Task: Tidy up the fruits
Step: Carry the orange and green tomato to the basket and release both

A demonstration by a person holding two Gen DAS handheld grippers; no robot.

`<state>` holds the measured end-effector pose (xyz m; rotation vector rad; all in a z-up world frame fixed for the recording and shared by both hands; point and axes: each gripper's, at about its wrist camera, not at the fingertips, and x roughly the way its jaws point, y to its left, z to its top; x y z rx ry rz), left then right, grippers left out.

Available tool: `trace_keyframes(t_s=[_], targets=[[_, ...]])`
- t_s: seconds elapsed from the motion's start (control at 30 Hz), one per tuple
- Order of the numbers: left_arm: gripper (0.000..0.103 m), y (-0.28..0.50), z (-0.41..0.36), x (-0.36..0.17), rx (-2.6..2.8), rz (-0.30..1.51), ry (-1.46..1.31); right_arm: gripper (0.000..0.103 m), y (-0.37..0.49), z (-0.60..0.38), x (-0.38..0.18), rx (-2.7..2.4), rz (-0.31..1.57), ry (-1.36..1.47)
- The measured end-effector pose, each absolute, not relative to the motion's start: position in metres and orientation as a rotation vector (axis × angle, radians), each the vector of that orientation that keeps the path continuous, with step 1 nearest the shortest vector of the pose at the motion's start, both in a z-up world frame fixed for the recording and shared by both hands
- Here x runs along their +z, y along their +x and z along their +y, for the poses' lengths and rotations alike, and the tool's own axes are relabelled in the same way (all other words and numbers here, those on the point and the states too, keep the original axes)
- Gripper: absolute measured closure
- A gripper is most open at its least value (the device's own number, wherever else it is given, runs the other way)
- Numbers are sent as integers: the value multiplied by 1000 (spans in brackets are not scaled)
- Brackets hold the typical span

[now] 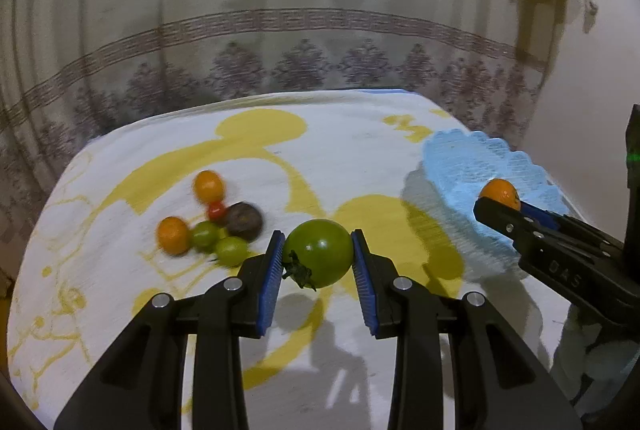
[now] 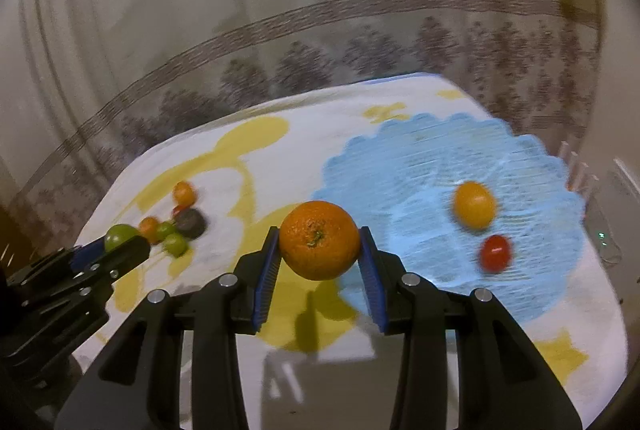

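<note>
My left gripper (image 1: 318,256) is shut on a green tomato (image 1: 320,256) with a dark stem, held above the cloth. My right gripper (image 2: 320,246) is shut on an orange (image 2: 319,244), lifted beside the near left edge of the blue scalloped plate (image 2: 420,158). In the left wrist view the right gripper (image 1: 500,208) shows at the right with the orange (image 1: 500,192) over the plate (image 1: 460,158). On the plate lie a yellow-orange fruit (image 2: 474,204) and a small red tomato (image 2: 496,253). A cluster of small fruits (image 1: 216,218) lies on the cloth to the left.
The table is covered by a white cloth (image 1: 360,150) with yellow cartoon shapes. The cluster holds two orange fruits, two green ones, a small red one and a dark purple one (image 1: 244,220). A patterned curtain (image 1: 304,62) hangs right behind the table's far edge.
</note>
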<state>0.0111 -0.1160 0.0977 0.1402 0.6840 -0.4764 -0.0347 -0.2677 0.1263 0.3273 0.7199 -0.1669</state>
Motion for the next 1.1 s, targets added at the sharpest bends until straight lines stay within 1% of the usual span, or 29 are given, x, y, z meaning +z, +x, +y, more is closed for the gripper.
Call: trace_keyframes(t_s=[0.2,0.57,0.67,0.87,1.1], targets=[[69,9,-146,100,-549,688,151,63,-46,-301,123,-265,713,335],[69,10,-186,93,-618,709,186,62,-52,-329,108,-348,739,352],[69,11,-193,90,-626,716,193,45,-56,-335,108,-358,717,361],[69,13,-202,89,-642,720,204,45,-62,-340,116,-396,658,346],[69,13,-222,89,-688,713,229,45,-76,-363,116,-479,608,402]])
